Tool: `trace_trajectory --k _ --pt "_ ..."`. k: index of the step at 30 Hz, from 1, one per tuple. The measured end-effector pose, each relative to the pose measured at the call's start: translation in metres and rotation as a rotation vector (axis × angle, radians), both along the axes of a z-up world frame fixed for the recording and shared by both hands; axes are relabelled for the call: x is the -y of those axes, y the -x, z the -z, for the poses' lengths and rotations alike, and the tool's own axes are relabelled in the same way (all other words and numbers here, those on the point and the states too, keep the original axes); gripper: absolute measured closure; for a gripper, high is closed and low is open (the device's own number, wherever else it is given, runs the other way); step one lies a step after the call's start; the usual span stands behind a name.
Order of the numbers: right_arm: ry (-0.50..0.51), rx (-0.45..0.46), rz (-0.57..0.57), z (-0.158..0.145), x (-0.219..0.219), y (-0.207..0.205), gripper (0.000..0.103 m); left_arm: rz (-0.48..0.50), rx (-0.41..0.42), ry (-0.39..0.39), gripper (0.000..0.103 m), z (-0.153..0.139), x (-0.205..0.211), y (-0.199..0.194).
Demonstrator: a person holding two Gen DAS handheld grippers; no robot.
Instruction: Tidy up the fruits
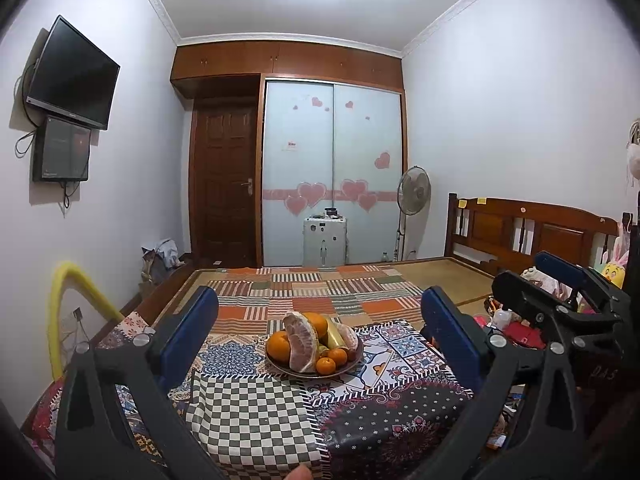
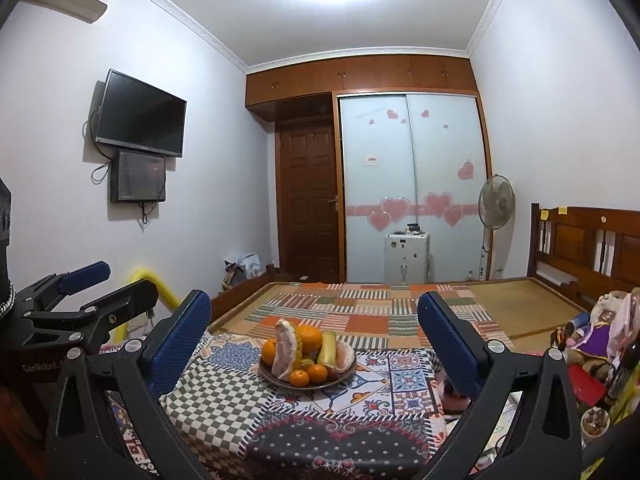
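Bedroom, patchwork-covered table — fruit plate (image 1: 314, 372) waiting

Both the left gripper (image 1: 320, 336) and right gripper (image 2: 314, 340) gape empty — plate dead ahead of each, well apart from the tips, neither clearly nearer.

We're looking at bright orange oranges (image 1: 316, 322) and pale pink pomelo wedges (image 1: 301, 340) on a brownish plate (image 1: 280, 367). The tablecloth (image 1: 256, 412) mixes grey-white checks, blue tile motifs and a dark floral patch. Behind it, the blanket (image 1: 320, 292) is orange patchwork with stripes. Our gripper pads (image 1: 188, 332) are blue on black frames, and the wardrobe doors (image 1: 332, 168) have pink hearts on pale blue.
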State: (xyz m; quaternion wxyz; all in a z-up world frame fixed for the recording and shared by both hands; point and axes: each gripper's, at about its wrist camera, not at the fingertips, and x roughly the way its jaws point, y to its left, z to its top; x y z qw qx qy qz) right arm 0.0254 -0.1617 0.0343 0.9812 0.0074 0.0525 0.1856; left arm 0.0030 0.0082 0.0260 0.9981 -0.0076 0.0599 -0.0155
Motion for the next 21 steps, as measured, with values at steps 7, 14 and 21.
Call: trace_trajectory --k 7,14,21 --pt "-0.004 -0.002 0.000 -0.0006 0.0010 -0.0006 0.000 0.000 -0.009 0.003 0.000 0.0010 -0.0014 -0.0026" --pt "-0.004 -0.005 0.002 0.0000 0.0008 -0.0012 0.000 0.005 -0.013 0.010 0.000 0.0009 -0.0007 -0.0034" --pt "-0.004 -0.012 0.003 0.0022 0.0001 -0.0023 0.000 0.007 -0.018 0.021 0.000 0.0011 -0.0022 -0.0046"
